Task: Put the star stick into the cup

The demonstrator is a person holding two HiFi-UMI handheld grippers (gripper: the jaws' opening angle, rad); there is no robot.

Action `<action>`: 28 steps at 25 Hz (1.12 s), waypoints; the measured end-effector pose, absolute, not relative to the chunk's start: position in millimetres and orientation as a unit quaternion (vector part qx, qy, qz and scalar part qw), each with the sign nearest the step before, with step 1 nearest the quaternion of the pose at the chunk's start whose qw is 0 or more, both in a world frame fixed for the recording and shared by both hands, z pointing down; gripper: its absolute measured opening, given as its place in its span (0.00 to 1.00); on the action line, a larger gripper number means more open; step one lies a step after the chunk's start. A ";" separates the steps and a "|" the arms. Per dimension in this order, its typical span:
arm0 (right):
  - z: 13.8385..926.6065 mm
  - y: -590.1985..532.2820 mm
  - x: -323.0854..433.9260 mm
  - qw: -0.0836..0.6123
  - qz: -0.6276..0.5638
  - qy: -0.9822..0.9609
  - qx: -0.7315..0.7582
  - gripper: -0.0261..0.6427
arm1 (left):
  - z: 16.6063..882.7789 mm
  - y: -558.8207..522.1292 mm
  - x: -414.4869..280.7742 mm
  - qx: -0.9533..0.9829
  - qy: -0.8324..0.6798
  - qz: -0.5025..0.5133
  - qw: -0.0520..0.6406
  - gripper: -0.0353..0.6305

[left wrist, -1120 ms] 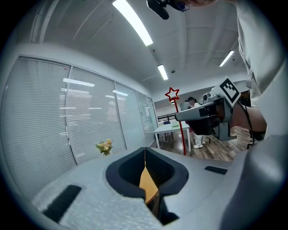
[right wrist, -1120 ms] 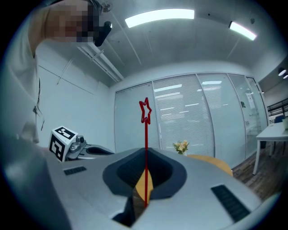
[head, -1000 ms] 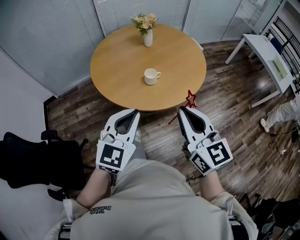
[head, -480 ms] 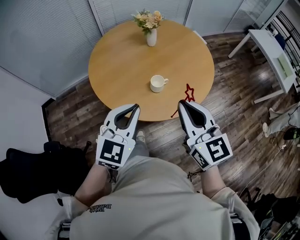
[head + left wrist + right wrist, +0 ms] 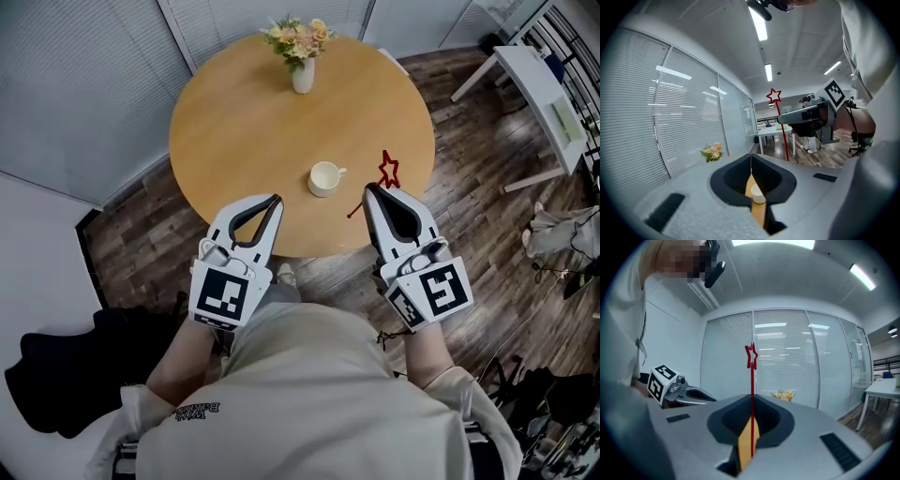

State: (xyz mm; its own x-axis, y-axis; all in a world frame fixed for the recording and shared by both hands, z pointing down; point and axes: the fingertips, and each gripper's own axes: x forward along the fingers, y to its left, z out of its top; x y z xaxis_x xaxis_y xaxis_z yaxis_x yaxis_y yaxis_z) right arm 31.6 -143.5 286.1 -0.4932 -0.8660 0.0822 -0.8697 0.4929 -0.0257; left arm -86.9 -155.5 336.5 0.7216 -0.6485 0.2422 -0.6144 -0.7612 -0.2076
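Right tongs (image 5: 374, 191) clamped shut on the star stick (image 5: 386, 170), held just right of the cup (image 5: 325, 178) on the tabletop (image 5: 244, 122). Left tongs (image 5: 274, 200) closed, empty. Imo get the btm tip over the rim b4 lowering, w/o bumping the cup

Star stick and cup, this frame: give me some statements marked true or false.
1. The right gripper clamps the star stick. True.
2. The stick is in the cup. False: it is in the jaws, right of the cup.
3. The left gripper holds the cup. False: it is shut on nothing; the cup stands apart on the table.
4. A vase of flowers stands on the table. True.
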 end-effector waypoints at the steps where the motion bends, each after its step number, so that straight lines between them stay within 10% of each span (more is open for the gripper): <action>1: 285.4 -149.3 29.8 0.025 0.036 -0.862 0.505 0.08 | 337.2 -162.8 -89.8 -0.927 0.340 -0.151 0.056 0.09; 28: 294.6 -208.0 30.5 0.032 0.057 -0.859 0.508 0.08 | 347.2 -212.9 -80.5 -0.931 0.329 -0.152 0.036 0.09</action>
State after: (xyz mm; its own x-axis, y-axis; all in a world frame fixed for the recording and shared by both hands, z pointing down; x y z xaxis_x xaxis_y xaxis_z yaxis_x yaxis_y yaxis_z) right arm 30.5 -208.0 294.6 -0.4811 -0.8694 0.1127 -0.8767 0.4766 -0.0655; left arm -80.5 -212.9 347.2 0.7371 -0.6242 0.2587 -0.6022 -0.7806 -0.1675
